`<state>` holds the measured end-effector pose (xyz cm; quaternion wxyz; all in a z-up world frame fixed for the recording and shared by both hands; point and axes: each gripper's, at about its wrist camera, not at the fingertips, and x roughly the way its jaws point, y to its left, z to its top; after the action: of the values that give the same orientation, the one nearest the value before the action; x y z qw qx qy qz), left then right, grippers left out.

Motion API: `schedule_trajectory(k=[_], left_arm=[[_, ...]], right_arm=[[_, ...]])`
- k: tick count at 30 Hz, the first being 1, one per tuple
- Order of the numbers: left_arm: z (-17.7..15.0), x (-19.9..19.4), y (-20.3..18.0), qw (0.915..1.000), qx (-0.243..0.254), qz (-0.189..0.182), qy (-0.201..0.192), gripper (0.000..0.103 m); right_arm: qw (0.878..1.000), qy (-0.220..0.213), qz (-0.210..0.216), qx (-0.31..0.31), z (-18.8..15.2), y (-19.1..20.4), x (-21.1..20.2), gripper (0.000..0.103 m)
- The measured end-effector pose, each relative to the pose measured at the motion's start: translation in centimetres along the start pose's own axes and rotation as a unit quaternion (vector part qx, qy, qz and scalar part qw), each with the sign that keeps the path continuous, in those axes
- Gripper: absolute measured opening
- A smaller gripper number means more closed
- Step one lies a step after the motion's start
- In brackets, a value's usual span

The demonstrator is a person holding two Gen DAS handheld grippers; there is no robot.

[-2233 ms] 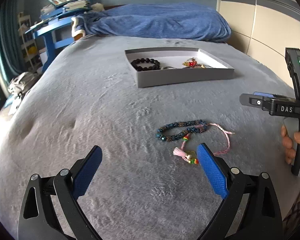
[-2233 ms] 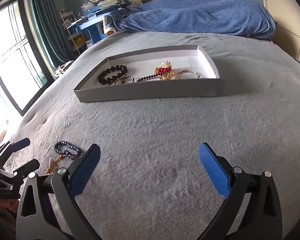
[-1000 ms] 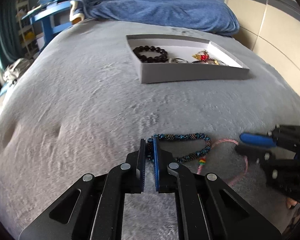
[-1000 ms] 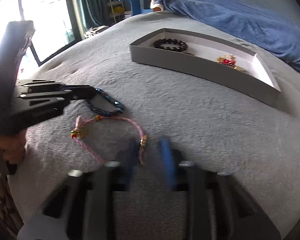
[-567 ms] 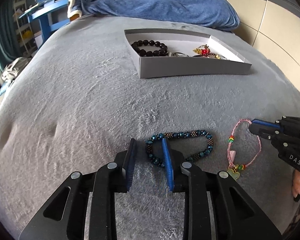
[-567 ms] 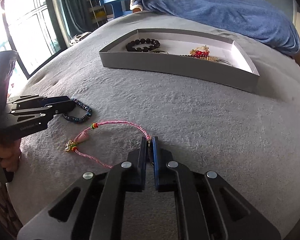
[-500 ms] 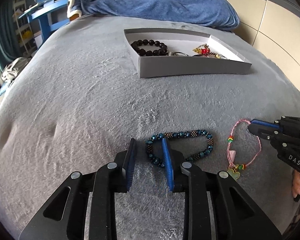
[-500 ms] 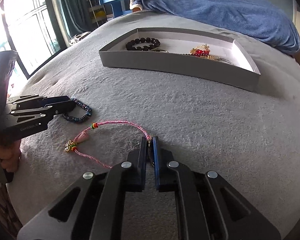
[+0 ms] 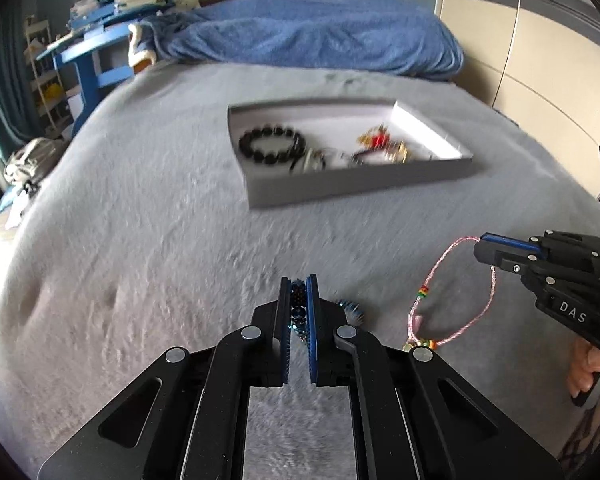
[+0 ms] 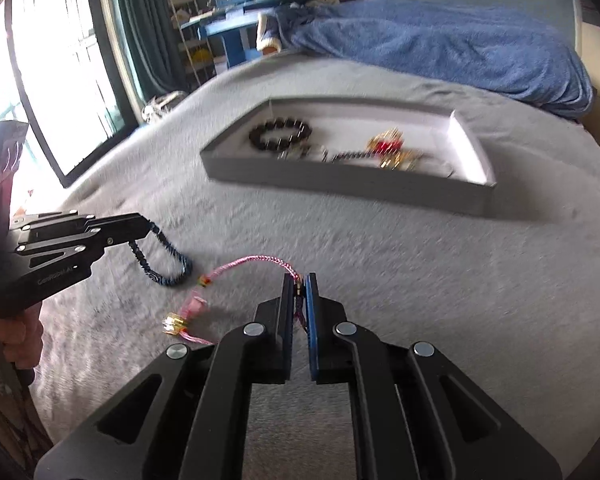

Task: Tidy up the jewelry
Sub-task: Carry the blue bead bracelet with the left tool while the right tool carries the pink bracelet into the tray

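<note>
My left gripper (image 9: 299, 280) is shut on a blue beaded bracelet (image 9: 298, 306), which hangs from its tips in the right wrist view (image 10: 160, 258). My right gripper (image 10: 299, 278) is shut on a pink cord bracelet (image 10: 252, 261) with a gold charm; the cord loop dangles below it in the left wrist view (image 9: 452, 292). Both are lifted off the grey blanket. A grey jewelry tray (image 9: 360, 184) ahead holds a black bead bracelet (image 9: 270, 146) and red-gold pieces (image 9: 380, 146). The tray also shows in the right wrist view (image 10: 340, 182).
A blue blanket (image 9: 320, 40) is heaped at the bed's far end. A blue desk with books (image 9: 92, 52) stands at the far left. A window with curtains (image 10: 60, 72) is on the left. A pale wall panel (image 9: 540, 60) runs along the right.
The left gripper has closed on the blue bracelet and lifted it. The right gripper has lifted the pink bracelet off the blanket. Both grippers have moved closer to the tray.
</note>
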<state>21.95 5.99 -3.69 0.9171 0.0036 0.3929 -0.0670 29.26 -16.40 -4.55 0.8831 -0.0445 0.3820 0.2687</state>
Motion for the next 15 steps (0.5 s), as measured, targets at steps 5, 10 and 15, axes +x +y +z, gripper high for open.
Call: schedule_trajectory(k=[5,10,15], left_arm=[[2.6,-2.4,-1.3,0.9994,0.005,-0.009,-0.032,0.007],[5.7,-4.4,-2.9,0.9977,0.023,-0.021,-0.060,0.007],[7.9,-5.4,-3.7,0.9961,0.034,-0.029,-0.076,0.007]], right_arm=[[1.000,-0.021,-0.006,0.001,1.8,-0.9,-2.0,0.006],[0.999,-0.045,-0.012,-0.009,4.2,-1.2,-3.7,0.006],[0.997,-0.060,-0.025,-0.031,6.6,-1.7,-5.1,0.006]])
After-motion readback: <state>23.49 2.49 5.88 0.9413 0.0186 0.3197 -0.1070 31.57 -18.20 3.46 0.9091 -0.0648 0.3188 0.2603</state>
